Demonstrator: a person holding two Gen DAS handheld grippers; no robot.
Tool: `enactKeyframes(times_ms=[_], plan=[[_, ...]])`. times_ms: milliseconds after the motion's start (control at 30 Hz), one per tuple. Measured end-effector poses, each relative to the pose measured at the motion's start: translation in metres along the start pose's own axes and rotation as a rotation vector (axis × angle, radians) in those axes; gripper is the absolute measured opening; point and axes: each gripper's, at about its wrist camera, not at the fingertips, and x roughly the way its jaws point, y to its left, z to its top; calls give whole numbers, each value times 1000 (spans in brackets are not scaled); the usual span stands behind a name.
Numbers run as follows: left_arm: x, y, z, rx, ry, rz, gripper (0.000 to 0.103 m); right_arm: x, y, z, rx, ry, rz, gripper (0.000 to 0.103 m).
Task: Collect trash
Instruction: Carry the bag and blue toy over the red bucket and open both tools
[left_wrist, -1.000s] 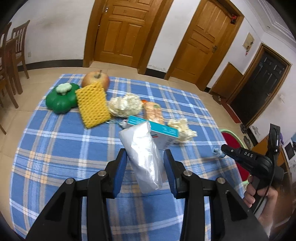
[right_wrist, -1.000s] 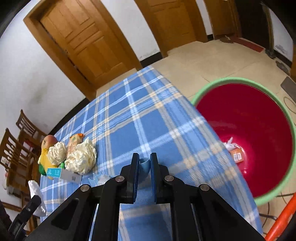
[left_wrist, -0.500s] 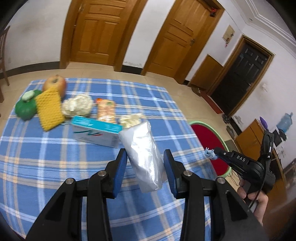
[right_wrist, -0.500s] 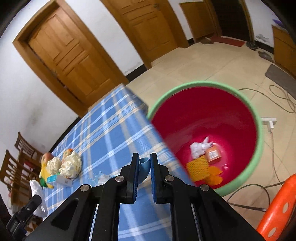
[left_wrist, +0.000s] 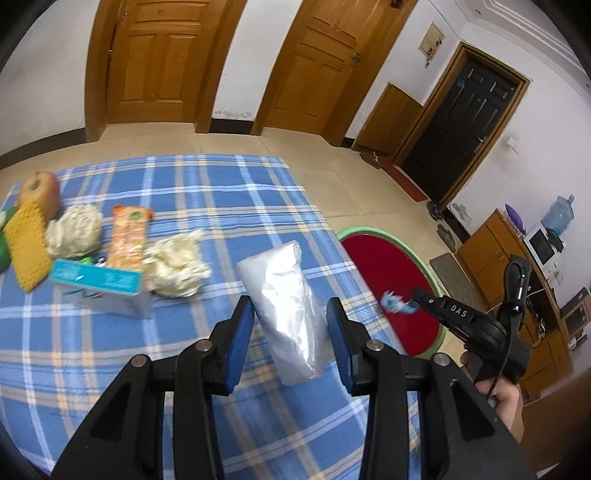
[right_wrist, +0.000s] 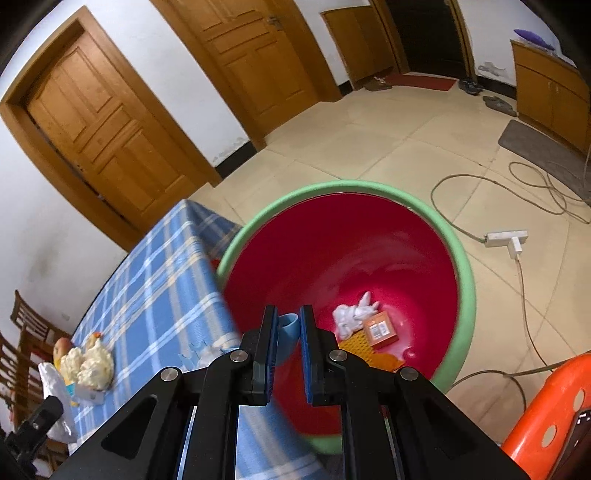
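Two grippers loaded | right gripper (right_wrist: 288, 334) over red bin (right_wrist: 466, 280), jaws opening around small blue scrap (right_wrist: 287, 326): let it fall clear inside | left gripper (left_wrist: 291, 332) clamps silver bag (left_wrist: 286, 314) above table (left_wrist: 110, 369): carry binward next.

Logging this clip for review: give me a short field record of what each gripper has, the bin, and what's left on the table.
left gripper: carries a silver foil bag between its fingers
right gripper: jaws opening, small blue plastic piece between them, over the bin
bin: red, green rim, beside the table; holds white wad, orange box, yellow scraps
table: apple, yellow foam net, two paper wads, orange packet, teal box
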Motion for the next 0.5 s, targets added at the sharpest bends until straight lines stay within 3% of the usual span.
enactKeyframes(times_ms=[167, 300, 500], plan=[[20, -22, 5, 31, 28, -14, 41, 2, -18, 4, 24, 3, -10, 14], [36, -38, 7, 55, 52, -45, 41, 0, -31, 7, 37, -5, -3, 26], [57, -64, 6, 100, 86, -71, 41, -11, -43, 5, 58, 5, 52, 29]])
